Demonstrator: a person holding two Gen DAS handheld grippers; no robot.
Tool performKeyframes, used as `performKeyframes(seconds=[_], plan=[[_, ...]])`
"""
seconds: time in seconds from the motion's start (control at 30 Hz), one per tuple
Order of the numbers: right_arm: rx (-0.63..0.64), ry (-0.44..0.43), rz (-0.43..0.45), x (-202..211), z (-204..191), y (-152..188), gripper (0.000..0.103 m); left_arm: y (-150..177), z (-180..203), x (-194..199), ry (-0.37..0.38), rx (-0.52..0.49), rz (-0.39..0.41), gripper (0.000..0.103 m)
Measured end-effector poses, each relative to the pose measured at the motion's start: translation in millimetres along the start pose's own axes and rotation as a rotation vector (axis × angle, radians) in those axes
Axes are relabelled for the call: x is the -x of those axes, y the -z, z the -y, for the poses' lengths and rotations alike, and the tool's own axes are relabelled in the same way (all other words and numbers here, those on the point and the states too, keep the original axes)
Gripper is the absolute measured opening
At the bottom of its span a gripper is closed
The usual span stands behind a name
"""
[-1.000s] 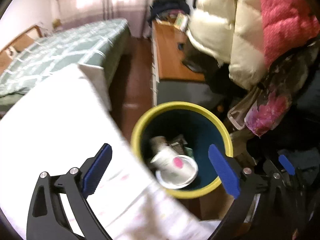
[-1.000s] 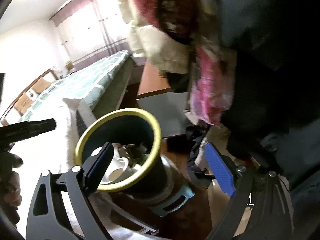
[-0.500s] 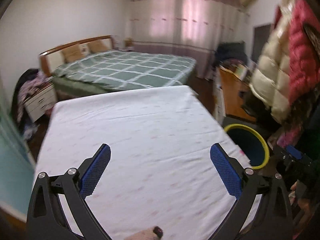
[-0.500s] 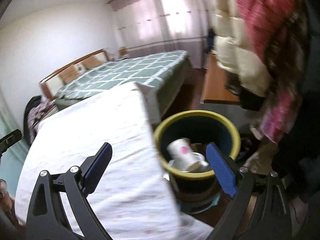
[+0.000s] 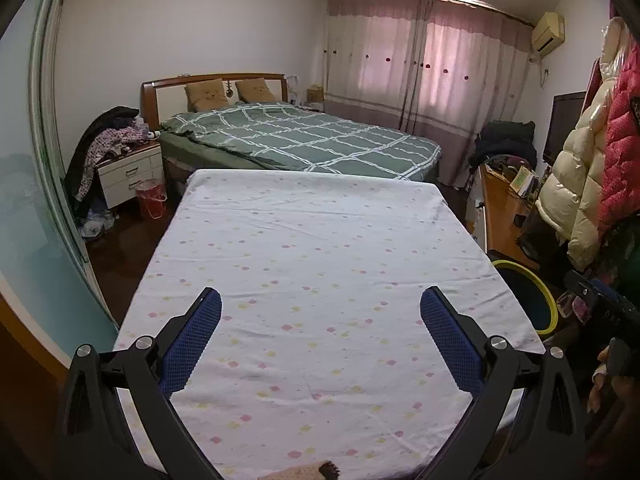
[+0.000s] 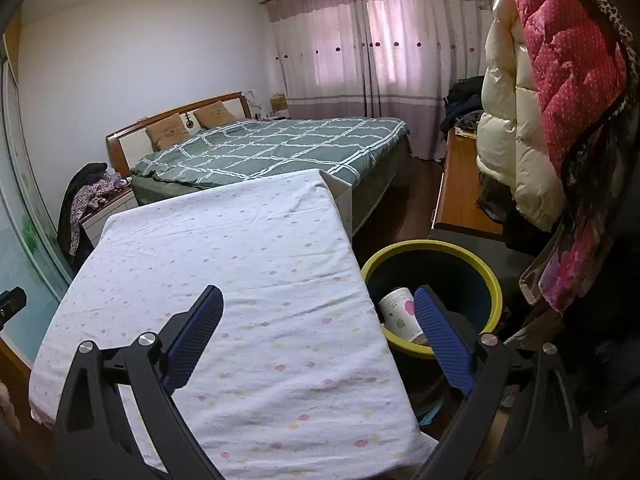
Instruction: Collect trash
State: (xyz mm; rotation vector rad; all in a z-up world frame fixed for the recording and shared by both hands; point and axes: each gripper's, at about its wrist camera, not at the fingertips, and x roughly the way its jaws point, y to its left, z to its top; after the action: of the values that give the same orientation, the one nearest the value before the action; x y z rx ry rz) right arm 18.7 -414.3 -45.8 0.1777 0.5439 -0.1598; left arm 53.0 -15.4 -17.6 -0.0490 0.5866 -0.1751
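Note:
A dark bin with a yellow rim [image 6: 494, 280] stands on the floor at the right edge of a table covered by a white dotted cloth [image 6: 240, 280]. A white paper cup with pink dots [image 6: 398, 310] lies inside it. The bin also shows in the left wrist view [image 5: 548, 300], partly hidden by the table [image 5: 320, 280]. My left gripper [image 5: 320, 336] is open and empty above the cloth. My right gripper [image 6: 318, 332] is open and empty above the table's right edge, its right finger over the bin.
A bed with a green checked cover [image 5: 300, 140] stands beyond the table. Puffy coats [image 6: 520, 120] hang at the right above a wooden desk [image 6: 456, 192]. A nightstand with clothes [image 5: 120, 160] and a red basket [image 5: 151, 198] are at the left.
Both grippers have pulled back and up from the bin. The left view swung left from the bin to the whole table. The right view now takes in the table and bin.

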Motion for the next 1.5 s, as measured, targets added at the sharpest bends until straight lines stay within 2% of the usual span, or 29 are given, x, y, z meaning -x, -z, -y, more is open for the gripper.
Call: performKeyframes(seconds=[0.47, 1.5], plan=[[-0.014, 0.004, 0.009, 4, 6, -3, 0.092, -3, 19, 4, 0.009, -0.013, 0.014, 0.098], [-0.006, -0.001, 0.001, 0, 1, -1, 0.092, -6, 21, -3, 0.01, -0.017, 0.01, 0.098]])
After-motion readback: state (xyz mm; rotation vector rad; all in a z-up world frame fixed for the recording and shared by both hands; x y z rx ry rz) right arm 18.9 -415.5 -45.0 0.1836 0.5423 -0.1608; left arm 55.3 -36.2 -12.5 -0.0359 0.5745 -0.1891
